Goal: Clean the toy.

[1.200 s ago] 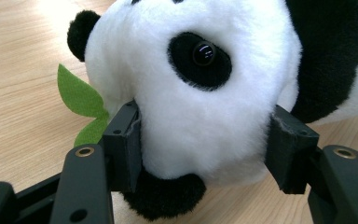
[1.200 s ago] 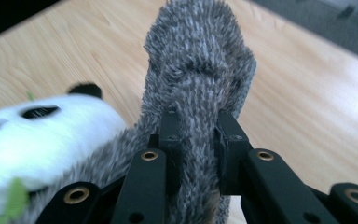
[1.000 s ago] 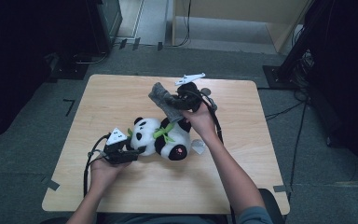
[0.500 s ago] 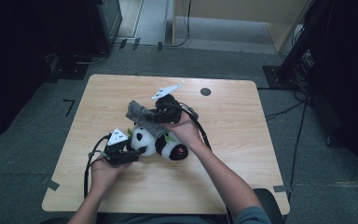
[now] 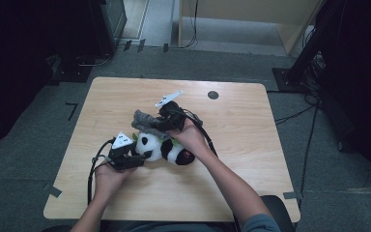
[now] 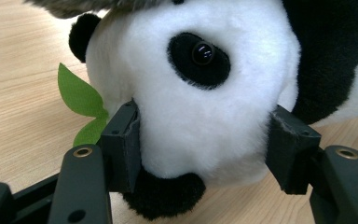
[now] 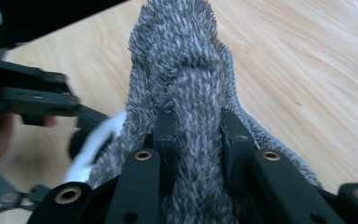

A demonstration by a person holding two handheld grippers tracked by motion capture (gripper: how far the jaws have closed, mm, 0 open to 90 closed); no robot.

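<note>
Since before, right gripper brought grey cloth onto panda, loosening — left gripper clamps head.

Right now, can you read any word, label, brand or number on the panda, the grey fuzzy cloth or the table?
None: no readable text on the plush panda, the grey fuzzy cloth or the wooden table.
The dark round mark on the table is too small to read.

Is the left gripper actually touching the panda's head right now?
Touching. In the left gripper view the left gripper has both pads pressed into the white fur of the plush panda, one on each side of its head.
</note>
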